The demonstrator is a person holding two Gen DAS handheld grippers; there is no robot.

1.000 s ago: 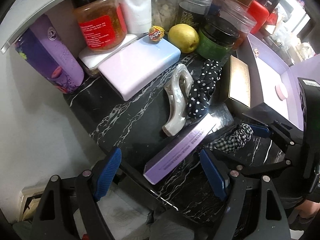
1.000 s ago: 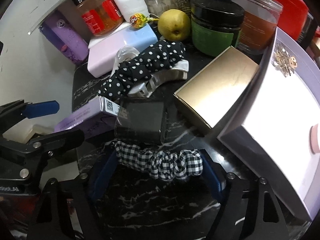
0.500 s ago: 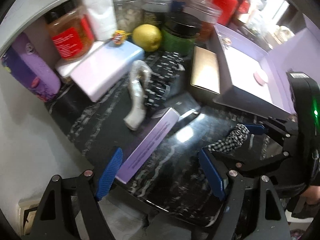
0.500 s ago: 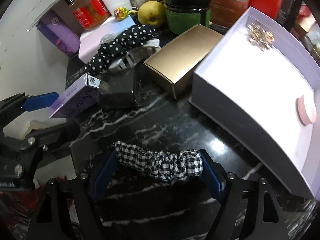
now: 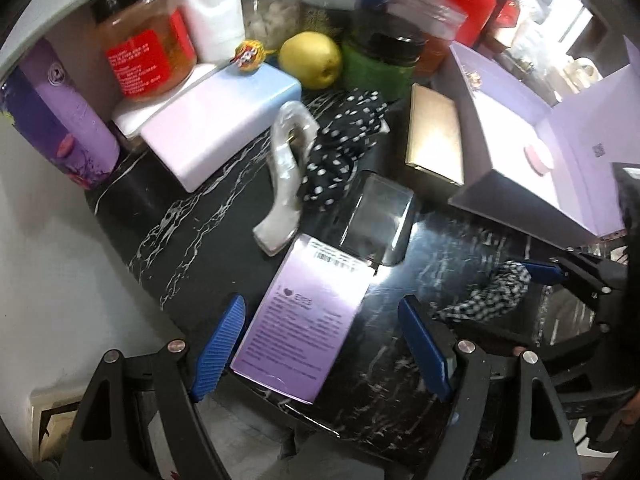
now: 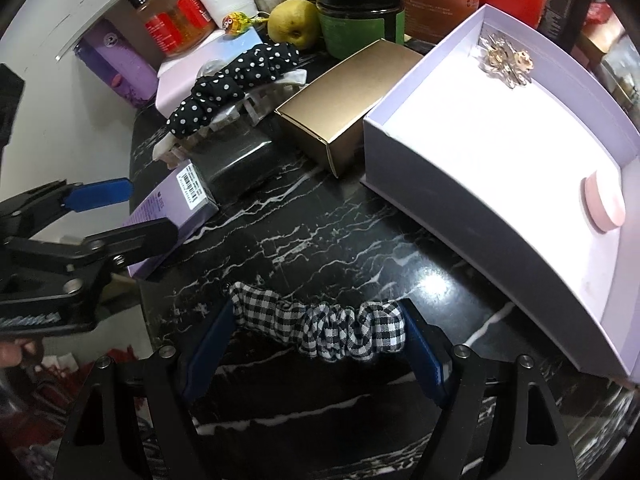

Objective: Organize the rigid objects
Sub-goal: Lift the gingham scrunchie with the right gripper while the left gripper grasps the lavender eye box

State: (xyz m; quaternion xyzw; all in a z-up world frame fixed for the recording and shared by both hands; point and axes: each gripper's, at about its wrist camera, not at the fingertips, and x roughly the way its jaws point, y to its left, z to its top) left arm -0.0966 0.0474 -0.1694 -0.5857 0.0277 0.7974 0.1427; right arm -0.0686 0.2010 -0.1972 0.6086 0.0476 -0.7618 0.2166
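My right gripper (image 6: pixel 316 334) is shut on a black-and-white checked scrunchie (image 6: pixel 320 328), held above the black marble counter; it also shows in the left wrist view (image 5: pixel 484 300). My left gripper (image 5: pixel 320 340) is open around the near end of a flat purple box (image 5: pixel 304 316), fingers apart from its sides; the box also shows in the right wrist view (image 6: pixel 168 208). An open lilac box (image 6: pixel 500 152) holds a gold hair clip (image 6: pixel 506 60) and a pink disc (image 6: pixel 604 204).
A gold box (image 6: pixel 344 100), a dark clear case (image 5: pixel 378 218), a pearly claw clip (image 5: pixel 286 172), a polka-dot scrunchie (image 6: pixel 236 84), a pastel slab (image 5: pixel 220 120), a pear (image 5: pixel 310 60) and jars (image 5: pixel 148 56) crowd the back. The counter edge is near.
The purple box has turned from on edge to lying flat between my left fingers. My right gripper has carried the checked scrunchie back and up, nearer the lilac box.
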